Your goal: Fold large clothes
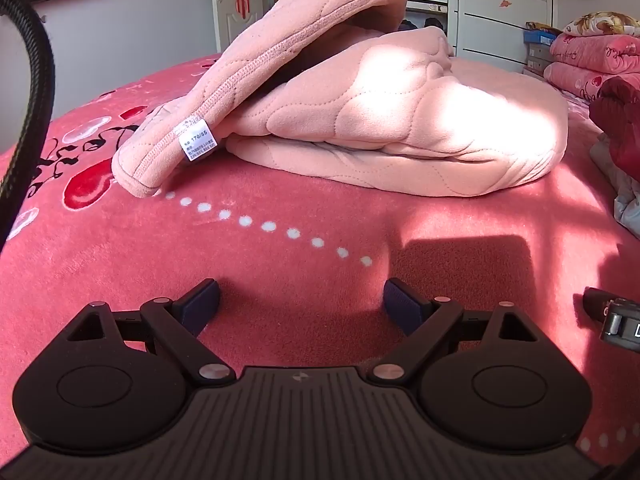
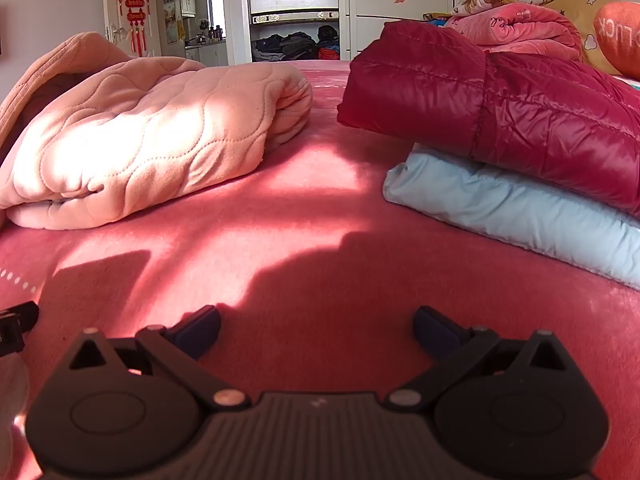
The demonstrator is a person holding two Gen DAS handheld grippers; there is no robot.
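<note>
A peach quilted fleece garment [image 1: 400, 120] lies folded in a thick bundle on the red bedspread [image 1: 280, 220]; one ribbed flap with a white size tag [image 1: 196, 138] drapes over its left side. It also shows in the right wrist view [image 2: 152, 132] at the left. My left gripper [image 1: 301, 300] is open and empty, low over the bedspread, short of the garment. My right gripper [image 2: 316, 326] is open and empty over bare bedspread [image 2: 320, 216], to the right of the garment.
A folded dark red puffer jacket [image 2: 520, 108] rests on a folded light blue garment [image 2: 500, 208] at the right. Pink blankets and pillows [image 2: 520, 28] pile up behind. Wardrobe shelves [image 2: 296, 8] stand past the bed. A black cable [image 1: 36, 80] hangs at the left.
</note>
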